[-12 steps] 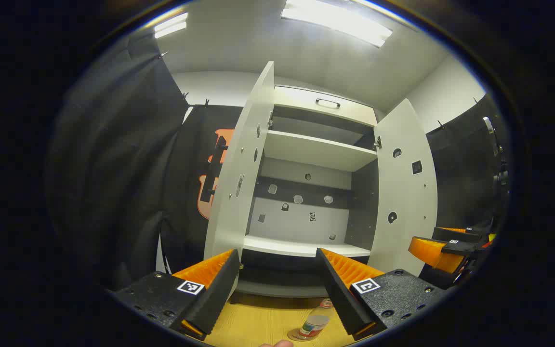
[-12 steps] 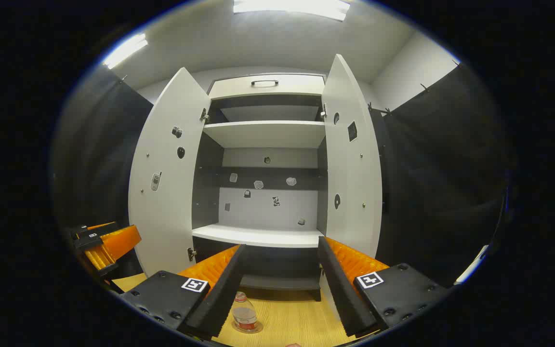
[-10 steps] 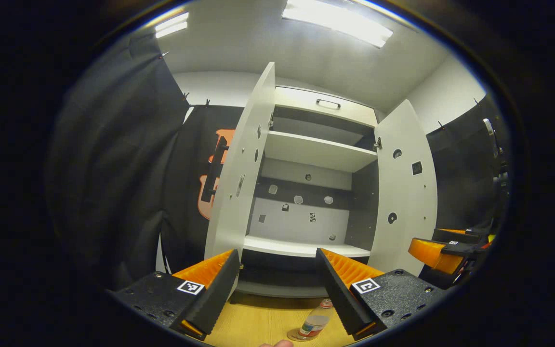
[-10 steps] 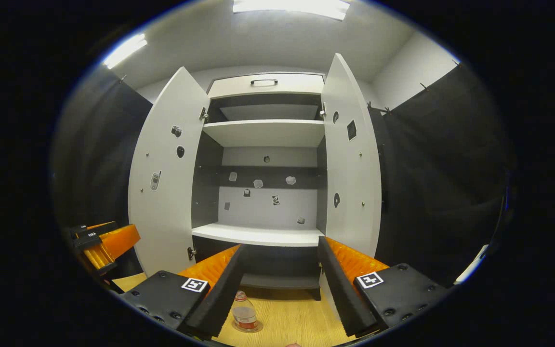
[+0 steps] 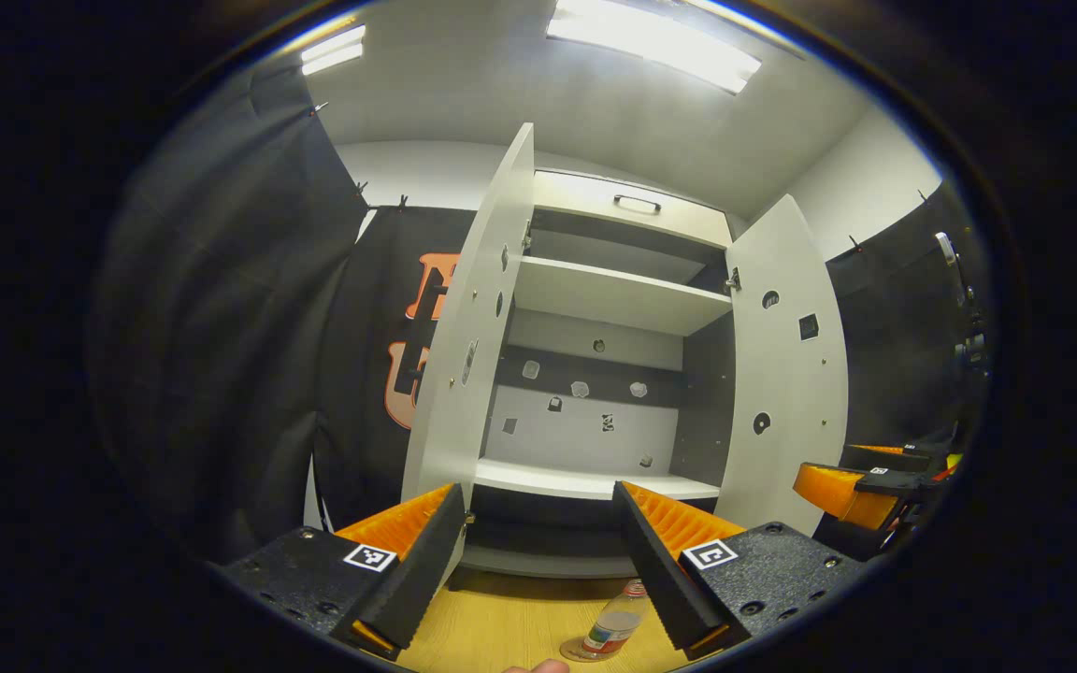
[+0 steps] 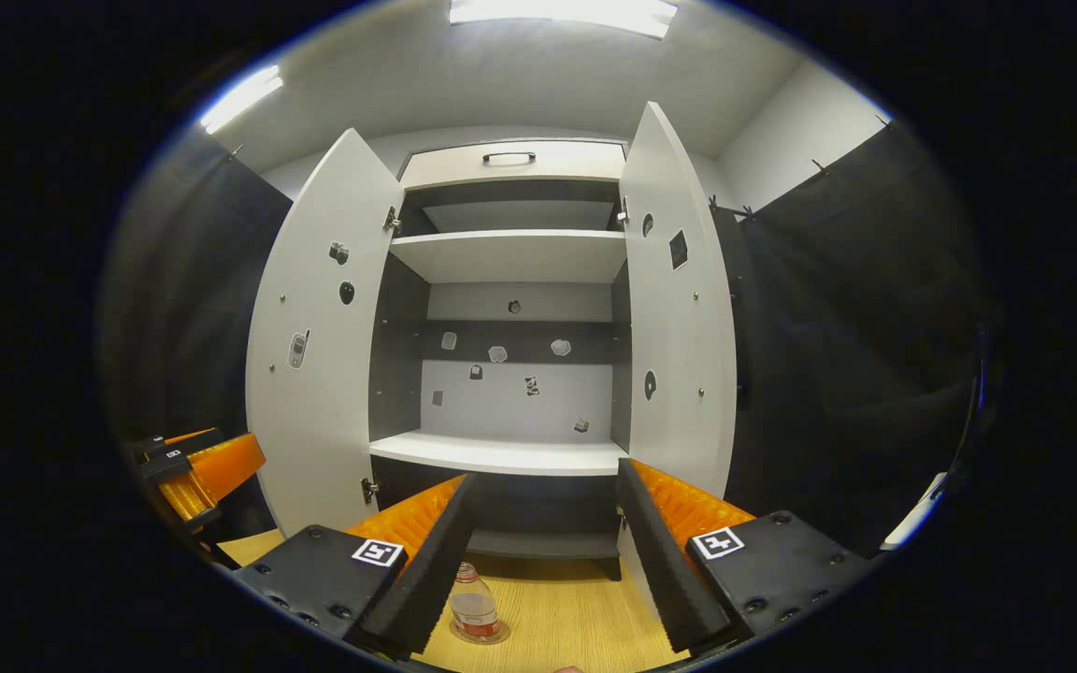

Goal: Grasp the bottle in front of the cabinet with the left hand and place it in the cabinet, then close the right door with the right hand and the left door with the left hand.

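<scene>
A small clear bottle (image 5: 615,624) with a red label stands upright on the wooden floor in front of the white cabinet (image 5: 613,294), beside the right finger of my left gripper (image 5: 538,579), which is open and empty. In the right gripper view the bottle (image 6: 474,609) stands just right of the left finger of my right gripper (image 6: 543,570), also open and empty. Both cabinet doors stand wide open: the left door (image 6: 319,346) and the right door (image 6: 679,318). The right gripper (image 5: 861,486) appears at the far right of the left gripper view, and the left gripper (image 6: 197,472) at the far left of the right gripper view.
The cabinet has a low shelf (image 6: 501,453) and a higher shelf (image 6: 515,254), with a handled drawer front (image 6: 510,161) on top. Small stickers dot its back wall. Black cloth walls (image 5: 221,355) hang on both sides. A fingertip (image 5: 538,666) peeks in at the bottom edge.
Both views have drifted slightly; the cabinet sits a touch lower in the left gripper view and higher in the right gripper view. The bottle, doors and finger gaps are unchanged.
</scene>
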Available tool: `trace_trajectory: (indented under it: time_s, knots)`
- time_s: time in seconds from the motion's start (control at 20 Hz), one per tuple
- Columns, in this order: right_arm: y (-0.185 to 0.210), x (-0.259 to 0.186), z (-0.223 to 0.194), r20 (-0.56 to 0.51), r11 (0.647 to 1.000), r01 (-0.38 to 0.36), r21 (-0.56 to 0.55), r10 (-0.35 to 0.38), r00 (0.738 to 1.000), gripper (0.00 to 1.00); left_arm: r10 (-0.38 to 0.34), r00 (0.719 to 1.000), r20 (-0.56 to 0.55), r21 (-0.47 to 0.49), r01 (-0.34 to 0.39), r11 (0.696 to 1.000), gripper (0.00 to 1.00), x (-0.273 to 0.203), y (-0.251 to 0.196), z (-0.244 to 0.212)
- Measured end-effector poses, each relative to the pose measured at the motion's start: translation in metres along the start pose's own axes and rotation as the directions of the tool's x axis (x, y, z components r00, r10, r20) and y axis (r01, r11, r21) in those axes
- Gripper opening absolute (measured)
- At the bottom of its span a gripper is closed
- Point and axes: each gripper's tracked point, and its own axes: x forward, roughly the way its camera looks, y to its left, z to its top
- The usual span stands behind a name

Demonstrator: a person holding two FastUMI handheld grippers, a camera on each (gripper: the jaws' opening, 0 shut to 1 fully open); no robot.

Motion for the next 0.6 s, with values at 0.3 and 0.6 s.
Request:
trace_trajectory:
  time_s: [0.3,0.6]
  knots:
    - [0.001,0.001,0.000,-0.003,1.000,0.002,0.006,-0.002,1.000,0.96,0.012,1.000,-0.002,0.006,-0.012,1.000,0.96,-0.002,0.005,0.001]
    - [0.000,-0.005,0.002,0.000,1.000,0.007,0.006,-0.007,1.000,0.96,-0.016,1.000,0.015,0.000,0.016,1.000,0.95,0.008,-0.005,0.005]
